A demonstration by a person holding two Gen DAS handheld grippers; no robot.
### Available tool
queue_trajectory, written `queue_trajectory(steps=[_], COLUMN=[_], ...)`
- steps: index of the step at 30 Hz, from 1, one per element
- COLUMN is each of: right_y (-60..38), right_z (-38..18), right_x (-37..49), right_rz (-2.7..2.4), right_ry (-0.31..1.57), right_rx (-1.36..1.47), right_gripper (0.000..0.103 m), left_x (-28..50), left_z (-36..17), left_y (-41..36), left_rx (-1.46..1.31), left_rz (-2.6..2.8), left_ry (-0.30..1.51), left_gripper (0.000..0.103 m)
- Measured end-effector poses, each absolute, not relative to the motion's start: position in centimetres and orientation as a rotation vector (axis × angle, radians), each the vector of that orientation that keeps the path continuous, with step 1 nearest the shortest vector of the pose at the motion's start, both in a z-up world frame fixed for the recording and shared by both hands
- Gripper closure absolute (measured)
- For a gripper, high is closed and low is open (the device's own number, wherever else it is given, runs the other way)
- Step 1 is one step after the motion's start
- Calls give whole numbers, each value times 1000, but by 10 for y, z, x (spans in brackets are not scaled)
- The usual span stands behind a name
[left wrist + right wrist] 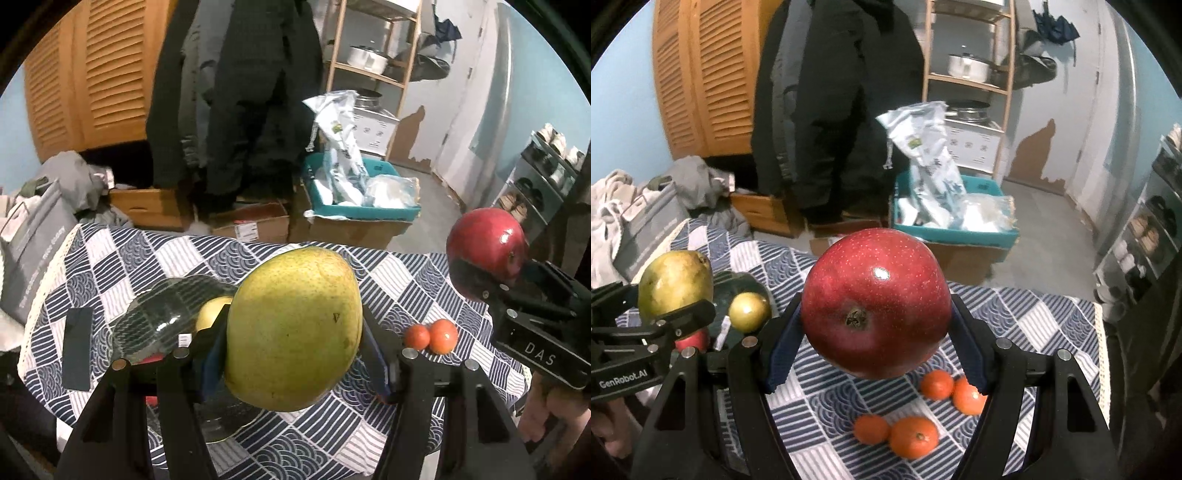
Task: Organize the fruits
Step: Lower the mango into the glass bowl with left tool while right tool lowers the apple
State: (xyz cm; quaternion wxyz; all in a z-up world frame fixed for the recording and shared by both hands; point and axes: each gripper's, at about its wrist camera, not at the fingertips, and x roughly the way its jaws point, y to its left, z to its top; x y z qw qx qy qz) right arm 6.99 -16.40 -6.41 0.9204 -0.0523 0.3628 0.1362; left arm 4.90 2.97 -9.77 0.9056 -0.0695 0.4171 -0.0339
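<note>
Above the patterned tablecloth (1034,317), the left gripper (293,354) is clamping a mango (293,338) while the right gripper (873,339) is squeezing an apple (875,302), probably heading for the glass bowl (166,317).

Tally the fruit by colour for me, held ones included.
Green mango, held in the left tool: 1
Red apples, one in the right tool, one partly hidden: 2
Yellow-green round fruit: 1
Orange tangerines: 4
Total: 8

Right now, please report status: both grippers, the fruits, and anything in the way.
Left gripper shut on green mango. Right gripper shut on red apple. Both above table. Glass bowl holds fruit; four oranges loose on tablecloth. Path clear.
</note>
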Motion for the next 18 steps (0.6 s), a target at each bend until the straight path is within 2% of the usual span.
queue_trajectory(steps=[18], right_y=[-81], right_z=[-99], right_x=[97], right_rz=[437], right_ry=[869], right_rx=[-103], right_gripper=[29], left_x=[41], left_z=[-145], left_y=[101], left_rx=[-194], left_rz=[79], left_ry=[963], left_gripper=[38])
